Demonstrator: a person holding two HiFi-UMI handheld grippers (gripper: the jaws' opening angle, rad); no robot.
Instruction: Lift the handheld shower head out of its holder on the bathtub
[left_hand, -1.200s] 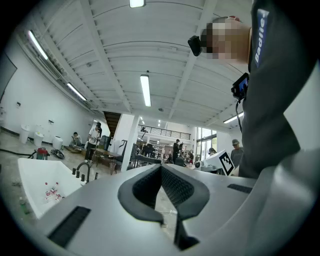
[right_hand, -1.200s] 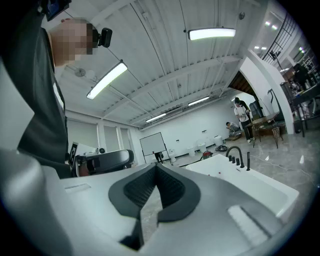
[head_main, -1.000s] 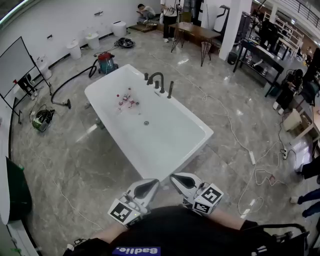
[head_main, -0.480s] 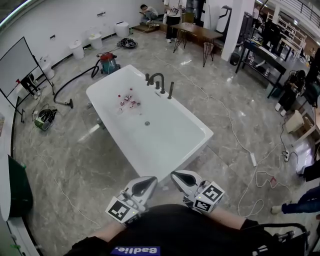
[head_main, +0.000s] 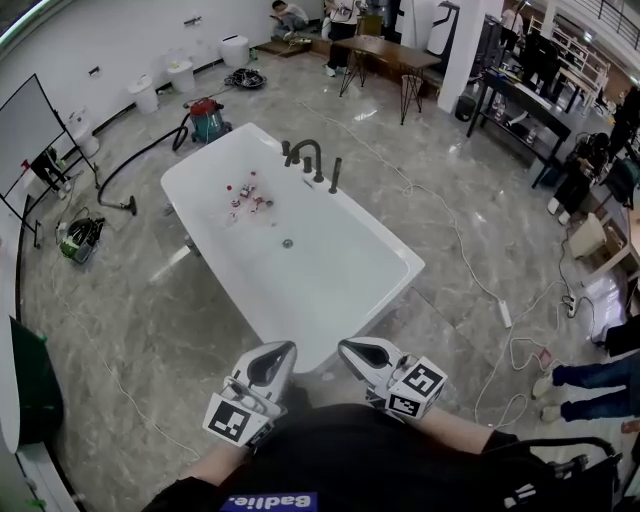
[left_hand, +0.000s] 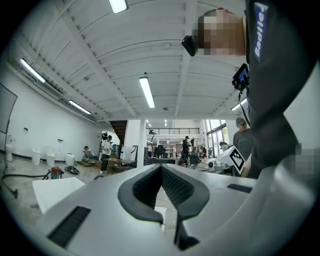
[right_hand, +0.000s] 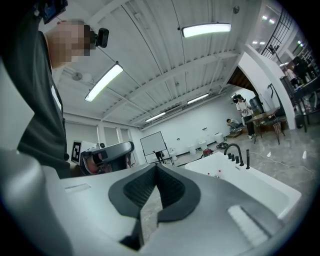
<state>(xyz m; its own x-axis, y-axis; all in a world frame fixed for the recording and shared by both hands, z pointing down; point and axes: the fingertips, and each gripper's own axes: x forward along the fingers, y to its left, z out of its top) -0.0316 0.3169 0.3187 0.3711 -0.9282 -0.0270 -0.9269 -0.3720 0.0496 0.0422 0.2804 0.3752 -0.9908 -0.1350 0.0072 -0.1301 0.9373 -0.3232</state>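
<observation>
The white bathtub (head_main: 330, 300) stands on the floor ahead of me. On its far rim are a dark curved faucet (head_main: 303, 152) and, to the right of it, the slim dark handheld shower head (head_main: 335, 175) upright in its holder. In the right gripper view the shower head (right_hand: 247, 159) shows far off on the tub's rim (right_hand: 260, 186). My left gripper (head_main: 278, 350) and right gripper (head_main: 352, 349) are held side by side near my body, short of the tub's near end. Both are shut with nothing in them; the same shows up close for the left gripper (left_hand: 161, 168) and right gripper (right_hand: 156, 168).
Small red and white items (head_main: 248, 195) lie in the tub near a drain (head_main: 287, 243). A red vacuum (head_main: 207, 120) with its hose stands beyond the tub. Cables (head_main: 500, 310) run over the floor at right. A person's legs (head_main: 590, 385) are at the right edge.
The tub's near end has come closer to both grippers. The left gripper has shifted a little left and rolled slightly. A person has walked in at the right edge.
</observation>
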